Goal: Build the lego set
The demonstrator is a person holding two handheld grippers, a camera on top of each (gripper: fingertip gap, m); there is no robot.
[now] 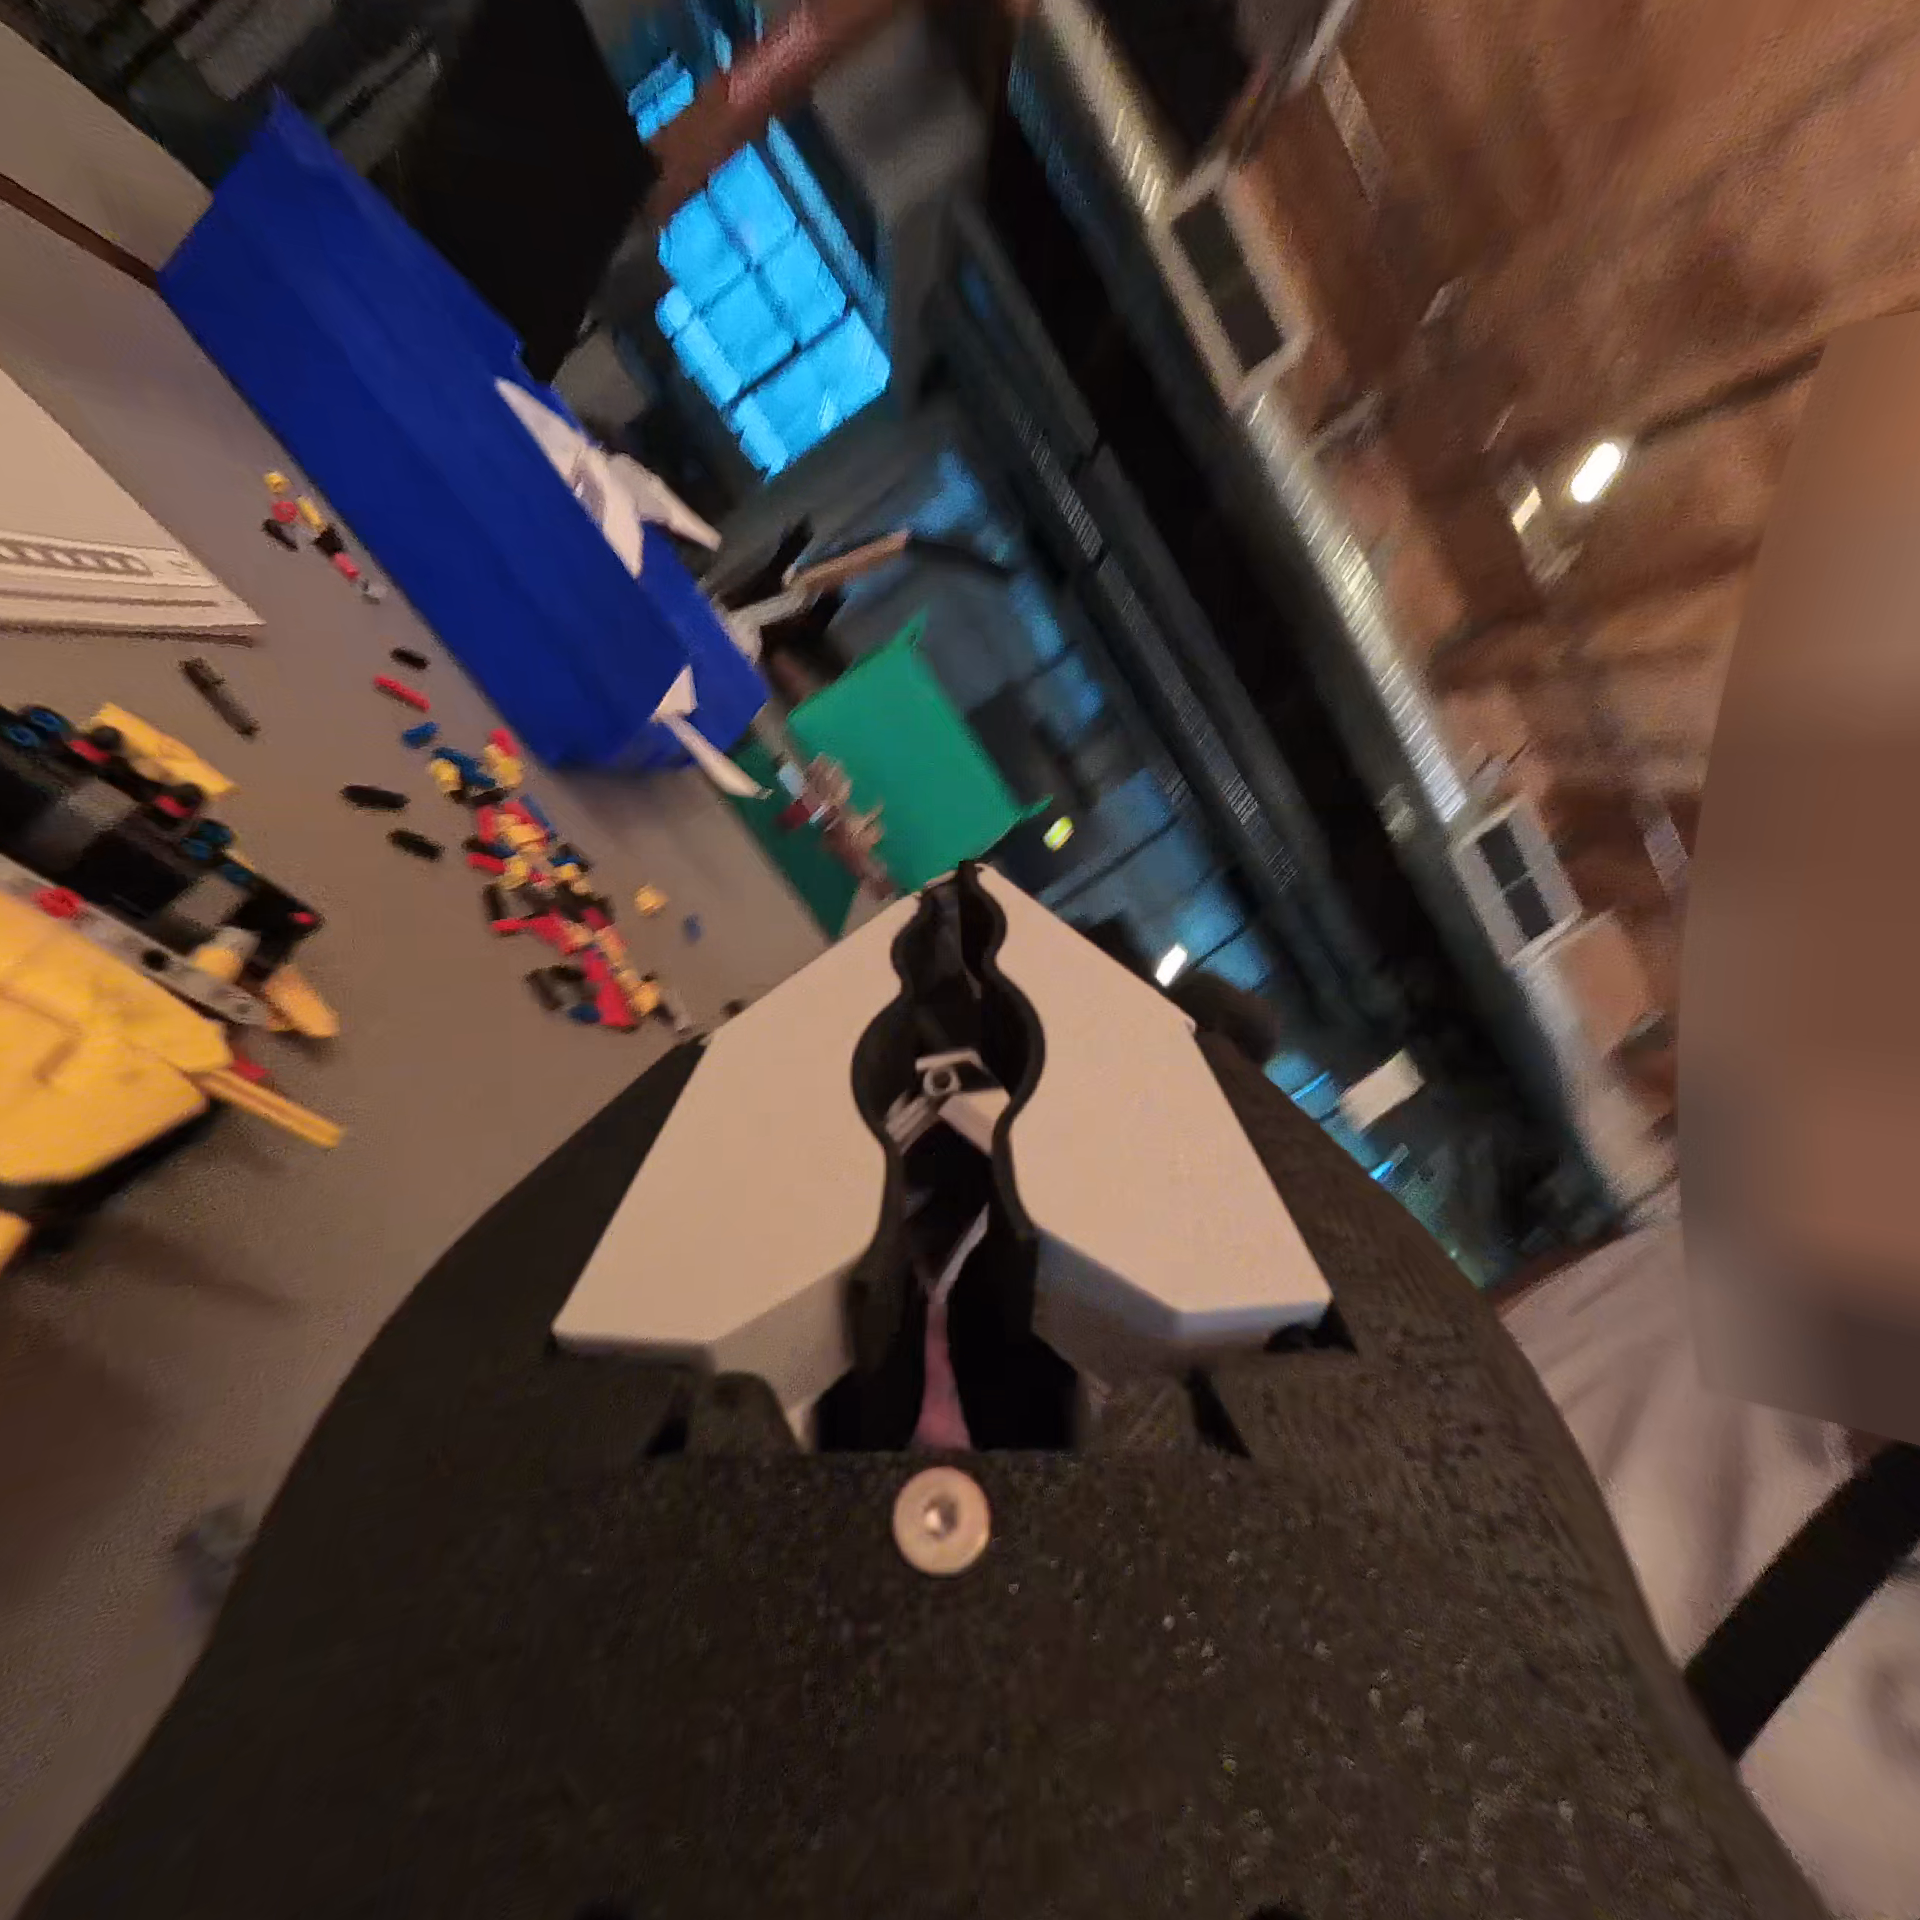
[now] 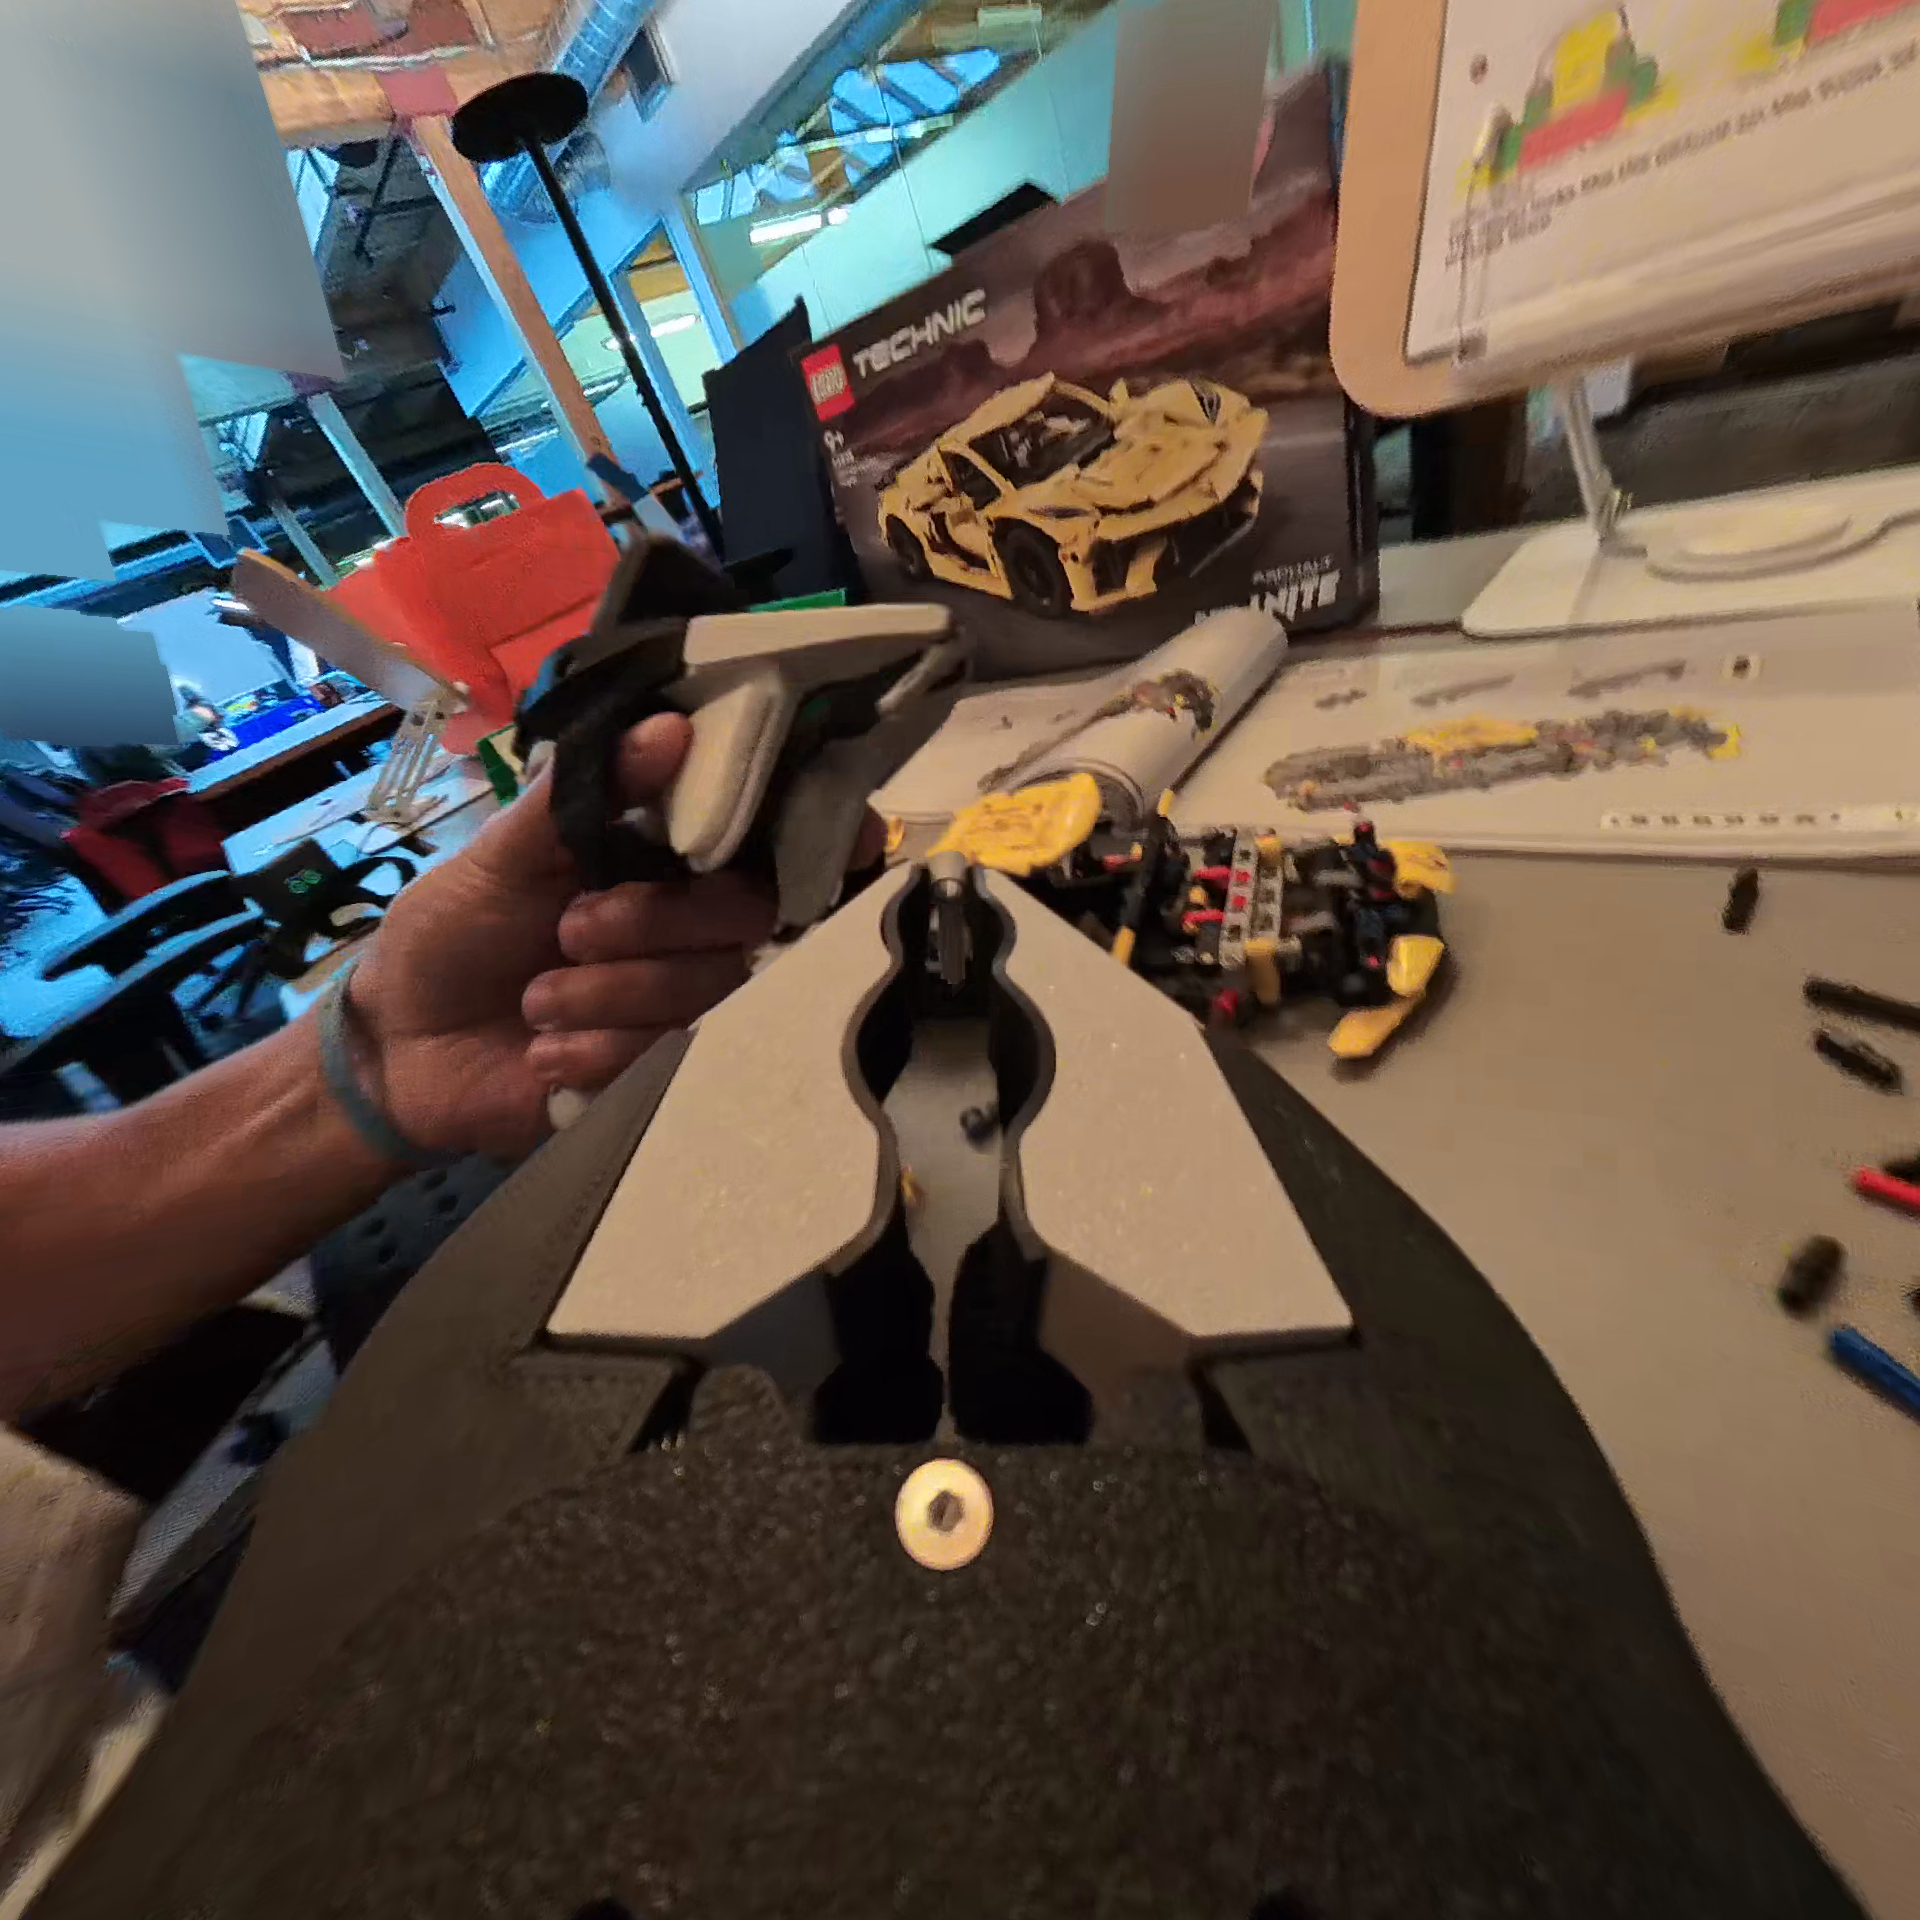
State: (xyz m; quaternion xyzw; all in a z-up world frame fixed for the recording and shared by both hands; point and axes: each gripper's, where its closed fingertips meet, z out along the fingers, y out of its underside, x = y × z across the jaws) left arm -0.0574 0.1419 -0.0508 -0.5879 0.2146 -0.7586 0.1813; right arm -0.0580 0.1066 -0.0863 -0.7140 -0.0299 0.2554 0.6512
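Note:
My right gripper [image 2: 951, 904] is shut on a small grey axle piece [image 2: 948, 920] that stands upright between its fingertips, held above the table in front of the partly built yellow and black car model [image 2: 1288, 914]. My left gripper [image 1: 966, 883] is shut, and I see nothing between its tips. It is lifted off the table and tilted, and its view is blurred. A hand holds the left gripper's body [image 2: 727, 717] just left of my right fingertips. The car model [image 1: 114, 935] lies at the left edge of the left wrist view.
Loose red, yellow, blue and black pieces [image 1: 540, 862] lie scattered on the grey table [image 1: 364, 1143], beside a blue bin [image 1: 416, 416] and a green box [image 1: 904, 748]. The set's box [image 2: 1091, 468], an open instruction booklet [image 2: 1455, 748], a screen [image 2: 1662, 156] and more loose pieces [image 2: 1860, 1039] stand around the model. The left gripper's tips are roughly 5 cm from the right gripper's.

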